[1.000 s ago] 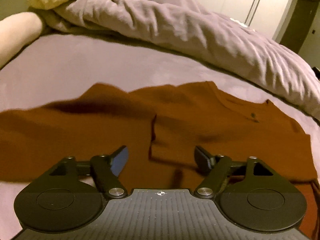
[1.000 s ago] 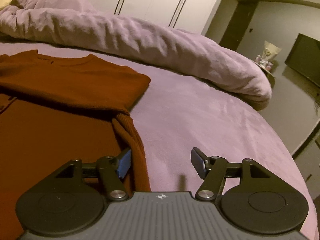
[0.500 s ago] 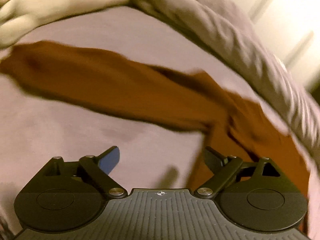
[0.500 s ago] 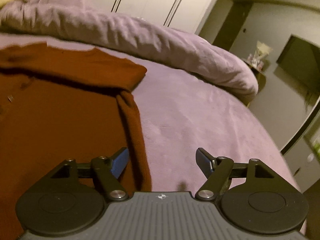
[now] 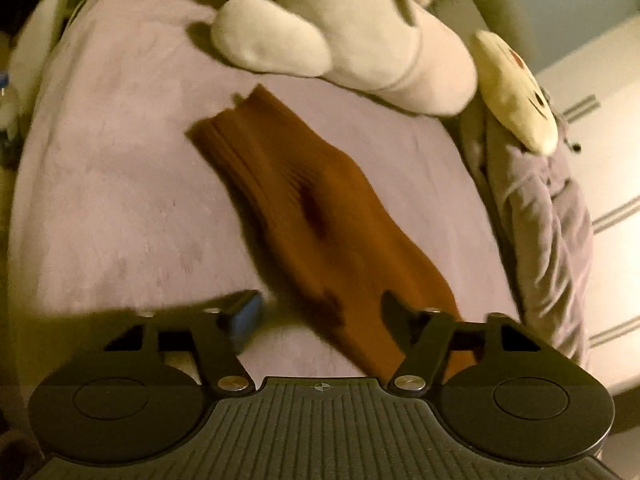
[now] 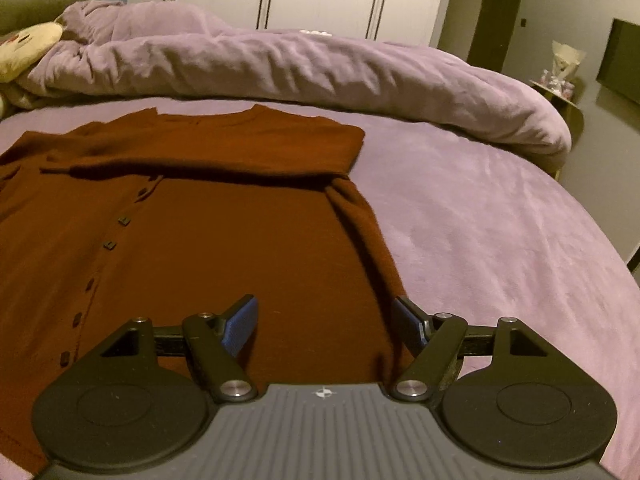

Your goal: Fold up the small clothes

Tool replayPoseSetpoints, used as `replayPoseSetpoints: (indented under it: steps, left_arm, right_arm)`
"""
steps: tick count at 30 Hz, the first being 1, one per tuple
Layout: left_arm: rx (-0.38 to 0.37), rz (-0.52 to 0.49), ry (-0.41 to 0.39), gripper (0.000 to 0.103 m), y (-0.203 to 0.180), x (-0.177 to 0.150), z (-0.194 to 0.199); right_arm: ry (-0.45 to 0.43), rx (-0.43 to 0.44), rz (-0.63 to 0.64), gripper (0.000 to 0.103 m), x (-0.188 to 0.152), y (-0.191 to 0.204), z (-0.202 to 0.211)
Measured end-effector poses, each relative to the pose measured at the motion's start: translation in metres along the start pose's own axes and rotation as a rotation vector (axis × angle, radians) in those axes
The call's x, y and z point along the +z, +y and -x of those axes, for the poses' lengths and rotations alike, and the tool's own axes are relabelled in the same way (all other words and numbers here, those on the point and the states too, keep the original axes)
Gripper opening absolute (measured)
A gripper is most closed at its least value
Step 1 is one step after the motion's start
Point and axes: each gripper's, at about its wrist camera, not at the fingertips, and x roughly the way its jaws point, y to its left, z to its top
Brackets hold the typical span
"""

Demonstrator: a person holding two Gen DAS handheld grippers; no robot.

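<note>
- Brown cardigan [image 6: 208, 240] lies flat on the purple bedsheet [image 6: 500, 220], filling the right wrist view's left half, neckline toward the top, button row running lower left.
- Its sleeve [image 5: 312, 220] runs diagonally from upper left to lower right.
- White plush toy [image 5: 344, 40] sits beyond the cuff.
- Rumpled duvet [image 6: 300, 64] crosses behind.
- Left gripper [image 5: 320, 316] closing, sleeve between its jaws, unpinched.
- Right gripper [image 6: 324, 320] opening over the cardigan's edge.
</note>
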Motion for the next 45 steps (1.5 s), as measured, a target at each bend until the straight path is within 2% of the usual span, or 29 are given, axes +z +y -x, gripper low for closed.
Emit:
replayPoseSetpoints:
  steps: [2, 7, 9, 10, 11, 12, 16, 19, 23, 27, 31, 34, 36, 37, 38, 42, 45]
  left_arm:
    - [-0.025, 0.024, 0.001, 0.057, 0.007, 0.005, -0.002]
    - [-0.035, 0.091, -0.011, 0.057, 0.012, 0.011, -0.006]
    - [-0.032, 0.108, -0.019, 0.047, 0.012, 0.017, -0.008]
    - [-0.016, 0.102, -0.026, 0.033, 0.015, 0.019, -0.005]
    - [-0.002, 0.091, -0.032, 0.014, 0.017, 0.019, -0.003]
    - [0.003, 0.081, -0.036, 0.008, 0.017, 0.021, -0.002]
    - [-0.022, 0.075, -0.037, 0.009, 0.013, 0.026, 0.008]
    - [-0.043, -0.057, -0.085, 0.008, -0.017, 0.022, 0.024]
    - [-0.126, -0.253, -0.108, 0.008, -0.074, 0.004, 0.044]
    - [-0.204, -0.503, -0.094, 0.008, -0.139, -0.042, 0.056]
    - [-0.271, -0.776, -0.030, 0.008, -0.192, -0.115, 0.057]
    - [-0.284, -0.926, 0.065, 0.011, -0.212, -0.172, 0.049]
    - [-0.266, -0.991, 0.114, 0.027, -0.215, -0.204, 0.044]
    - [-0.255, -1.006, 0.127, 0.050, -0.214, -0.216, 0.043]
    - [-0.249, -1.003, 0.133, 0.061, -0.211, -0.222, 0.042]
    - [-0.242, -0.911, 0.150, 0.066, -0.184, -0.215, 0.051]
    - [-0.157, -0.853, 0.130, 0.069, -0.154, -0.204, 0.063]
  right_arm:
    - [0.002, -0.004, 0.012, 0.079, 0.003, 0.005, -0.002]
    - [0.013, 0.000, 0.010, 0.080, 0.008, 0.012, -0.006]
    - [0.019, -0.002, 0.012, 0.082, 0.008, 0.013, -0.007]
    - [0.023, -0.003, 0.013, 0.083, 0.007, 0.014, -0.008]
    - [0.026, -0.003, 0.011, 0.085, 0.007, 0.013, -0.008]
    - [0.030, -0.003, 0.007, 0.087, 0.007, 0.012, -0.009]
    - [0.043, 0.002, -0.036, 0.093, 0.005, 0.004, -0.011]
    - [0.051, 0.010, -0.071, 0.094, 0.003, -0.003, -0.013]
    - [0.050, 0.018, -0.091, 0.094, 0.000, -0.007, -0.012]
    - [0.041, 0.025, -0.098, 0.094, -0.003, -0.011, -0.010]
    - [0.038, 0.028, -0.121, 0.094, -0.005, -0.018, -0.008]
    - [0.035, 0.022, -0.128, 0.094, -0.007, -0.023, -0.007]
    - [0.034, 0.015, -0.133, 0.094, -0.008, -0.027, -0.006]
    - [0.033, 0.012, -0.138, 0.094, -0.008, -0.029, -0.005]
    - [0.034, 0.009, -0.142, 0.094, -0.008, -0.031, -0.005]
    - [0.022, 0.012, -0.141, 0.094, -0.005, -0.034, -0.001]
    - [0.007, 0.043, -0.114, 0.094, 0.001, -0.024, -0.001]
